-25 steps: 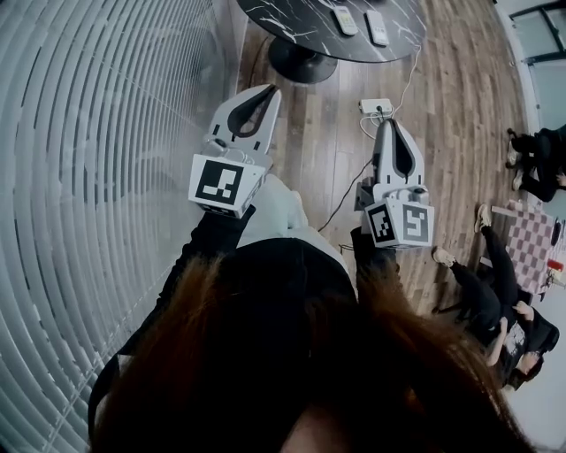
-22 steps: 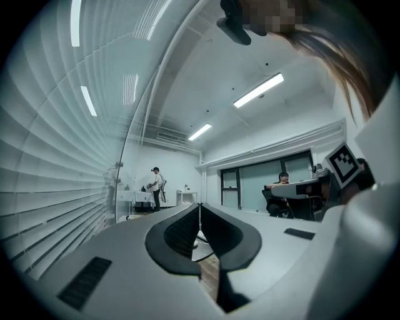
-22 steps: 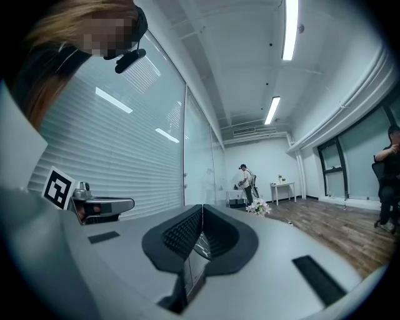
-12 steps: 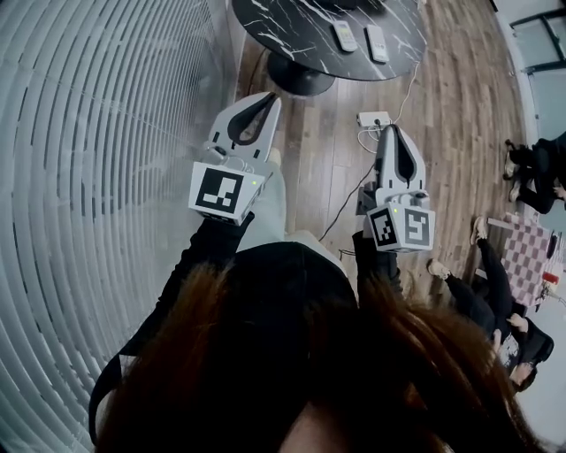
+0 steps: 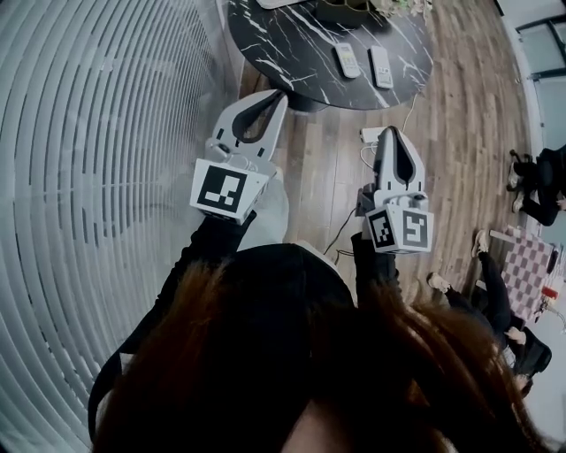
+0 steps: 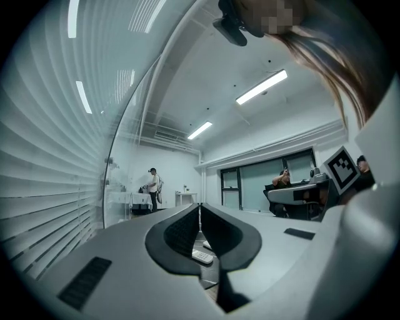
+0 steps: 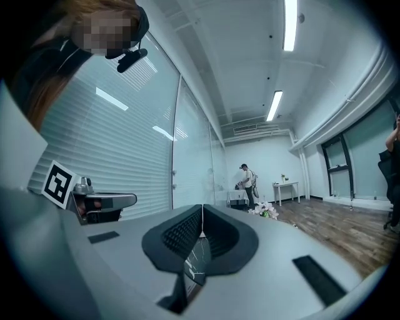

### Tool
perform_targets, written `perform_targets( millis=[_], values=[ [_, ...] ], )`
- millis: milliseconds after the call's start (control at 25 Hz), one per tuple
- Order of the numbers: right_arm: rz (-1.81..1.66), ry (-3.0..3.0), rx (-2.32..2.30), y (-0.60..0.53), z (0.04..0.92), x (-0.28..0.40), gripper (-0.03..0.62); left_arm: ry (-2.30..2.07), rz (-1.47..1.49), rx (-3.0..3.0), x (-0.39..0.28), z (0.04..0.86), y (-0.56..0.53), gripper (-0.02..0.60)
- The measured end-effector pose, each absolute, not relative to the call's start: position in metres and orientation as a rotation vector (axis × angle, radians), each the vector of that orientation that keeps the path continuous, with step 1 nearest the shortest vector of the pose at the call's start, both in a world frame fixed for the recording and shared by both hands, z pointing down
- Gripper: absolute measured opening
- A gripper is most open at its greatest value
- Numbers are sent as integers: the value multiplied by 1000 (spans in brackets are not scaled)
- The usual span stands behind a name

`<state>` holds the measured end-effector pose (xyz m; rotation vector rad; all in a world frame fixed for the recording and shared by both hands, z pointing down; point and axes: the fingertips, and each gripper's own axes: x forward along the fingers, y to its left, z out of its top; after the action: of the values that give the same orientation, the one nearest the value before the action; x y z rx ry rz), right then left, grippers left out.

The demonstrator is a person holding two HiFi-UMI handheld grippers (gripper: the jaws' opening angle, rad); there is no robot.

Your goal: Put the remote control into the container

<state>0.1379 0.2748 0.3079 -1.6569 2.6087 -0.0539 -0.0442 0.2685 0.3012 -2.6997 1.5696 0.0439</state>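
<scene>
Two pale remote controls [image 5: 348, 60] [image 5: 381, 67] lie side by side on a round black marble table [image 5: 292, 53] at the top of the head view. A dark bowl-like container [image 5: 342, 11] sits at the table's far edge, partly cut off. My left gripper [image 5: 272, 95] is held in the air at the table's near edge, jaws shut and empty. My right gripper [image 5: 394, 133] hangs over the wooden floor short of the table, also shut and empty. In the left gripper view one remote [image 6: 202, 256] shows below the shut left gripper [image 6: 199, 207]. Only marble shows below the right gripper [image 7: 202, 207].
A wall of pale blinds [image 5: 97, 177] runs along the left. A white power strip [image 5: 371, 134] with cables lies on the floor by the table's foot. People sit at the right [image 5: 535, 172] beside a checkered board [image 5: 528, 255]. A person [image 7: 249, 182] stands far off.
The table and remotes have come lower and nearer in the head view as both grippers advanced towards it. Both stay shut.
</scene>
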Motion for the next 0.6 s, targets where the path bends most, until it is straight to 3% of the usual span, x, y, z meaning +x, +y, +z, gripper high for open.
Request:
perform_targets(
  millis=[600],
  values=[
    [-49,2621,-1661,132,286,119,18,1490,41,-2717,-48,291,132,15]
  ],
)
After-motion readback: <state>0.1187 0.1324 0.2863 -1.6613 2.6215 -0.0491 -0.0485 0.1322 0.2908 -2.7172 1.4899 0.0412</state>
